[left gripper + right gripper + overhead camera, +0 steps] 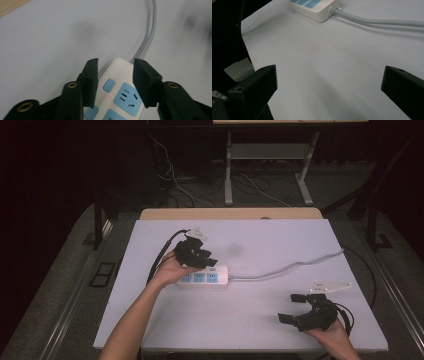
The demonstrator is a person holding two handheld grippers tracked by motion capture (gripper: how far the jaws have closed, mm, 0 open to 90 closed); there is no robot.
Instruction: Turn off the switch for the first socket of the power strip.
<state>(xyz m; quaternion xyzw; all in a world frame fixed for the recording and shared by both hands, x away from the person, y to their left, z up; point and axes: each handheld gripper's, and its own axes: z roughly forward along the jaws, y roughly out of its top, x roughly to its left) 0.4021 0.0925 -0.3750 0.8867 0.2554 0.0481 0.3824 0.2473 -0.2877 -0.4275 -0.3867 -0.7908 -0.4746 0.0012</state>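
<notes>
From high up we see a white power strip near the middle of the white table, its grey cord running right. Our left gripper hangs over it; our right gripper sits well apart, jaws wide.

In the left gripper view, our jaws stand apart over the strip's blue switch and socket, holding nothing.

In the right gripper view, our jaws gape over bare table, the strip far off

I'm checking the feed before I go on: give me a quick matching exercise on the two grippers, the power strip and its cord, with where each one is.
Things:
1. left gripper
2. right gripper
3. power strip
4. cord

Places:
A. runs toward the table's right edge
B. open over bare table, near corner
C. lies flat mid-table
D. jaws open astride the strip's cord end

Pairs: 1-D, 2-B, 3-C, 4-A
</notes>
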